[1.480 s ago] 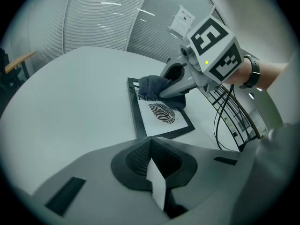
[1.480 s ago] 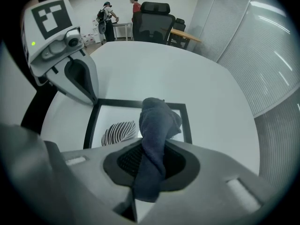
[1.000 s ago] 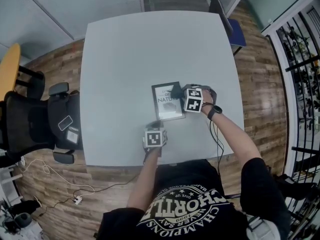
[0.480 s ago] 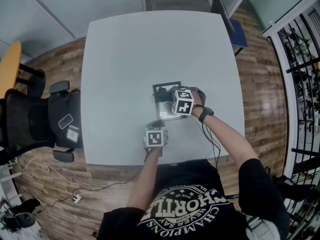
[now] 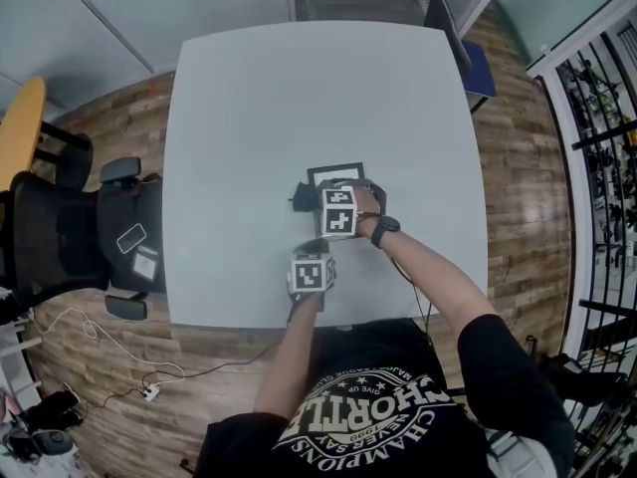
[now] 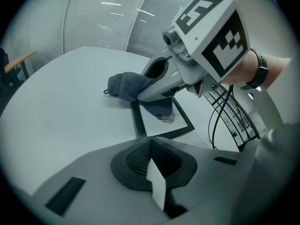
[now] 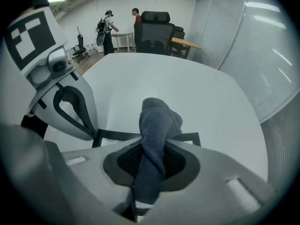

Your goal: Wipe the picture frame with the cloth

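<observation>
The black-edged picture frame (image 5: 338, 172) lies flat on the white table (image 5: 249, 98). My right gripper (image 5: 314, 200) is shut on the dark blue cloth (image 5: 301, 197), which hangs over the frame's left edge onto the table. In the right gripper view the cloth (image 7: 157, 121) stands bunched between the jaws of the right gripper (image 7: 152, 158), with the frame (image 7: 187, 137) just beyond. My left gripper (image 5: 311, 247) is shut at the frame's near-left corner. Its own view has the left gripper (image 6: 152, 163) hiding that corner, the frame (image 6: 159, 125) ahead, and the cloth (image 6: 124, 86) on it.
A black office chair (image 5: 100, 237) stands left of the table, beside an orange tabletop (image 5: 20, 137). A blue seat (image 5: 473, 68) sits at the table's far right corner. A dark railing (image 5: 602, 147) runs along the right. Two people (image 7: 110, 22) stand far off.
My right gripper has dragged the cloth leftward across the frame, from its right edge to past its left edge. The left gripper and the frame have stayed put.
</observation>
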{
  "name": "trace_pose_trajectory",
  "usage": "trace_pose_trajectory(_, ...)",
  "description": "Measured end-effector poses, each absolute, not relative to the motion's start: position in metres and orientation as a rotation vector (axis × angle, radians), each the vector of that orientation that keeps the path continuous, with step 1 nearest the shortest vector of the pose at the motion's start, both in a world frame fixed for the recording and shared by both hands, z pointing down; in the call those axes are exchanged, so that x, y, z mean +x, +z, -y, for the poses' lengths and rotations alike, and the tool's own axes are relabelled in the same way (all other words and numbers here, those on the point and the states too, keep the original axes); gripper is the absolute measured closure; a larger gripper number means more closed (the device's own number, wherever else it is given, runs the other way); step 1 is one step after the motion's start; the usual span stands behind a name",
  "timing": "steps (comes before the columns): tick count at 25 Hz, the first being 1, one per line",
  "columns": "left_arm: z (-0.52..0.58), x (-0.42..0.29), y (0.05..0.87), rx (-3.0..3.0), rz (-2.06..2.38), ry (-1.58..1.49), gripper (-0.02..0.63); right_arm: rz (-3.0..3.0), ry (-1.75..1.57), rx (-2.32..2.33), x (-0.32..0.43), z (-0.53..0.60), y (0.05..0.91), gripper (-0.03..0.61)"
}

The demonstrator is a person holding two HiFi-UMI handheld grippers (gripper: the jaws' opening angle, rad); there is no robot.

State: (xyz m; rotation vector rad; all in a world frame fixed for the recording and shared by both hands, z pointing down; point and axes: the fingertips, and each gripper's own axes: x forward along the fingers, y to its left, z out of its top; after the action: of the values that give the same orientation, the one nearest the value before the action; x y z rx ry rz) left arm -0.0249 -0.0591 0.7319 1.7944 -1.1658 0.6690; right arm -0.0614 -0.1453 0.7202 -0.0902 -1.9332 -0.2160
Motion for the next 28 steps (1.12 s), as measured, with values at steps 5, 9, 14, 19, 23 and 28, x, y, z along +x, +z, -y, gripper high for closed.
trace_pose_trajectory(5,0.059,-0.024,0.733,1.803,1.165,0.666,0.618,1.868,-0.272,-0.094,-0.033,0.147,0.726,0.505)
trace_pose_trajectory(9,0.059,-0.026,0.728,1.797,1.169,0.67,0.617,1.858,-0.219,-0.053,-0.001,0.151,0.724,0.505)
trace_pose_trajectory(14,0.058,-0.027,0.725,1.795,1.18,0.685,0.618,1.86,-0.163,0.016,0.036,0.158,0.721,0.505)
trace_pose_trajectory(19,0.059,-0.026,0.725,1.792,1.179,0.672,0.618,1.839,-0.165,0.056,0.061,0.165,0.718,0.505)
trace_pose_trajectory(23,0.058,-0.027,0.725,1.793,1.181,0.666,0.618,1.806,-0.148,0.088,0.078,0.167,0.721,0.505)
trace_pose_trajectory(28,0.059,-0.028,0.725,1.792,1.183,0.67,0.618,1.793,-0.113,0.106,0.083,0.169,0.723,0.505)
